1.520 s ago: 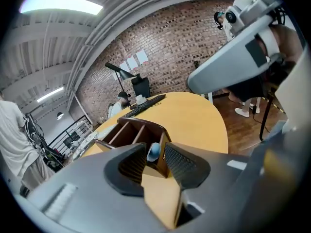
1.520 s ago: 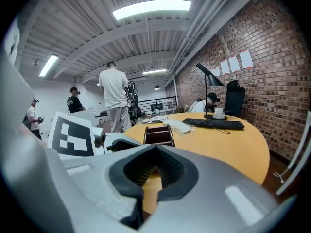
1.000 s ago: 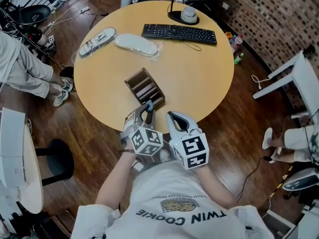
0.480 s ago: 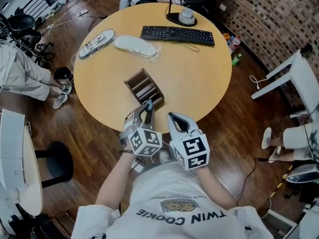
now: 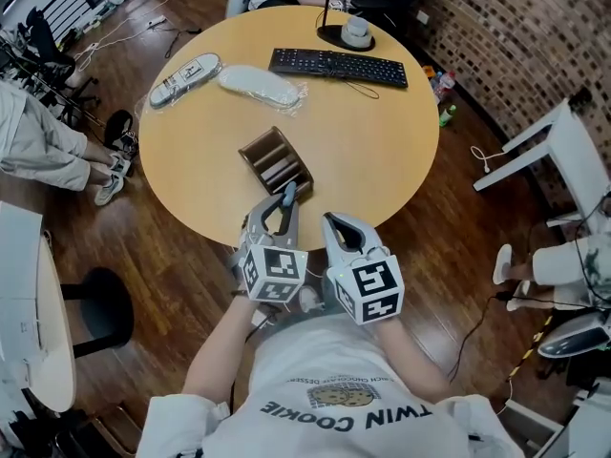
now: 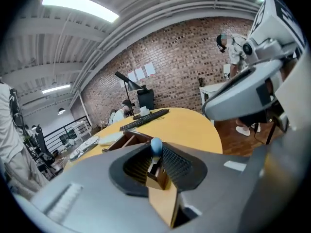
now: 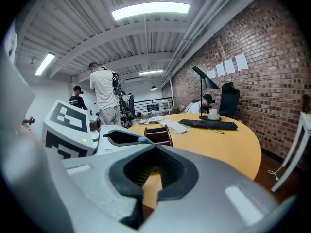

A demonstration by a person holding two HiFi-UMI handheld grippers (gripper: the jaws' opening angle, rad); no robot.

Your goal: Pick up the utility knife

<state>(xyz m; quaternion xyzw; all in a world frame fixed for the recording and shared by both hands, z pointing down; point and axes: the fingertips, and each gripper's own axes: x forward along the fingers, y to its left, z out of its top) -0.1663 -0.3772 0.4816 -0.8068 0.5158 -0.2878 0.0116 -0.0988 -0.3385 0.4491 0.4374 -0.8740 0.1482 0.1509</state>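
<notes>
The utility knife [image 5: 289, 197], dark with a blue end, sticks up between the jaws of my left gripper [image 5: 284, 206], which is shut on it just in front of the wooden organizer [image 5: 276, 163]. In the left gripper view the knife's blue end [image 6: 156, 145] pokes out above the pads of the left gripper [image 6: 155, 163], with the organizer [image 6: 122, 142] behind. My right gripper [image 5: 335, 222] hovers beside the left one over the round table's near edge [image 5: 315, 232]. Its jaws [image 7: 154, 152] are shut with nothing between them.
On the far half of the table [image 5: 382, 141] lie a black keyboard [image 5: 338, 66], a lamp base with a cup [image 5: 347, 32], a plastic-wrapped white thing [image 5: 260, 86] and a flat grey item [image 5: 185, 79]. A person's legs [image 5: 43, 146] are at the left; a white desk [image 5: 563, 151] is at the right.
My left gripper has risen and rolled with the knife in it, so the blue end now stands higher in front of the organizer. The right gripper has stayed put.
</notes>
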